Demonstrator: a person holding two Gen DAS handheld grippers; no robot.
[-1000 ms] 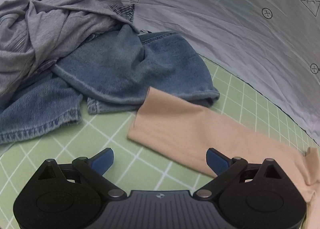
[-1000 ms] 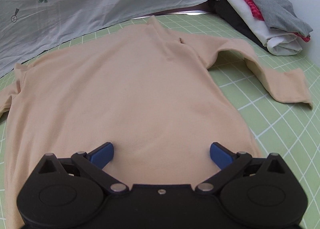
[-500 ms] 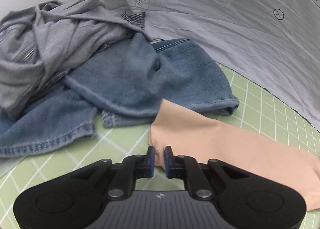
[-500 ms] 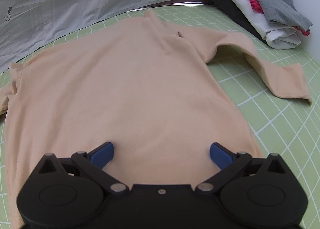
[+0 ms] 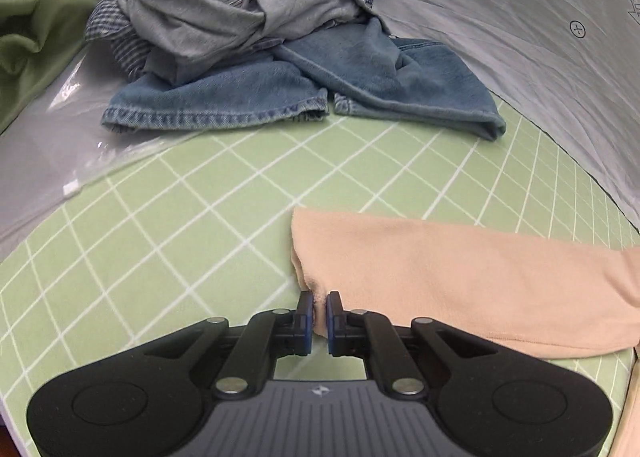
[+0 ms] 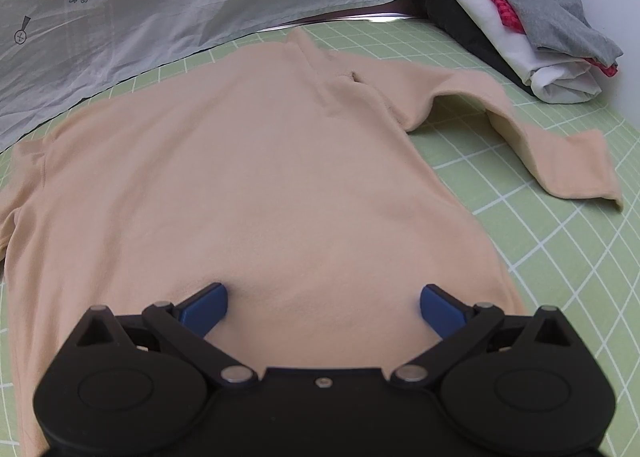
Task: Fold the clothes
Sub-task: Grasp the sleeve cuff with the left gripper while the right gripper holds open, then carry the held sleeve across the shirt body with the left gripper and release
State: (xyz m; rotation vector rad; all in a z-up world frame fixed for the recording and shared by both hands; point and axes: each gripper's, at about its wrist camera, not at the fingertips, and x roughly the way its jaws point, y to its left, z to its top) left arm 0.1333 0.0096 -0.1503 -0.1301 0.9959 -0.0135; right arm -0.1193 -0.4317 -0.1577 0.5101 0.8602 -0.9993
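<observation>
**Sleeve cuff pinched for the first fold**

While the beige shirt's sleeve (image 5: 460, 277) lies on the green gridded mat (image 5: 180, 237), the left hand-held gripper (image 5: 317, 315) is clamped on its cuff corner, likely to carry it inward.

Seen from the right wrist, the right hand-held gripper (image 6: 322, 307) hovers wide open over the beige shirt (image 6: 248, 185), gripping nothing, perhaps to steady it.

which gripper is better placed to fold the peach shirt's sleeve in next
Left. The left gripper is shut on the cuff of the peach long-sleeved shirt, ready to carry it over. The right gripper hangs open over the shirt's body, gripping nothing.
</observation>
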